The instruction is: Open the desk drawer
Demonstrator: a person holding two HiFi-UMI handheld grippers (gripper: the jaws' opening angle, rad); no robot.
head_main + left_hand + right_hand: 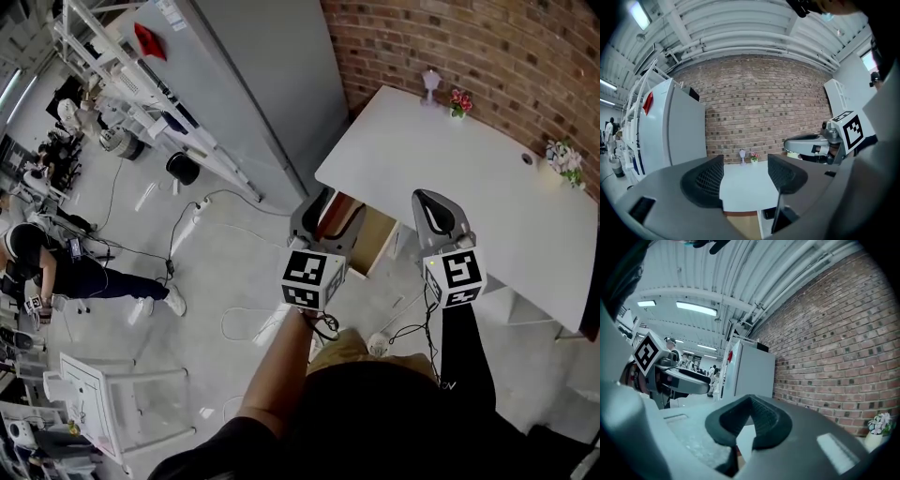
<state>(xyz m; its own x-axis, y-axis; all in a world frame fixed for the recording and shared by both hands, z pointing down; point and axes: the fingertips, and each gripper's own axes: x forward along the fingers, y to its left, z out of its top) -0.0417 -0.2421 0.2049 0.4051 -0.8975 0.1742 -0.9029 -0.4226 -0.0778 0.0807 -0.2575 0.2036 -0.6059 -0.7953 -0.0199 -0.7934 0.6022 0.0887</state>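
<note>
The white desk [469, 187] stands against the brick wall. Under its near left corner a wooden drawer [373, 242] juts out, its inside showing. My left gripper [326, 211] hovers above that corner, open, with nothing between its fingers. In the left gripper view the left gripper [745, 171] frames the desk top [743, 185], with the drawer's wood [740, 227] below. My right gripper [433, 202] hangs over the desk's front edge, apart from the drawer. Its pads meet at the tips in the right gripper view, where the right gripper [751, 401] holds nothing.
A tall white cabinet [253, 75] stands left of the desk. A small lamp [430, 82] and flower pots [459, 101] [564, 159] sit on the desk's far side. Cables [187, 225] trail over the floor. A person [56, 267] and a white stool [103, 394] are at the left.
</note>
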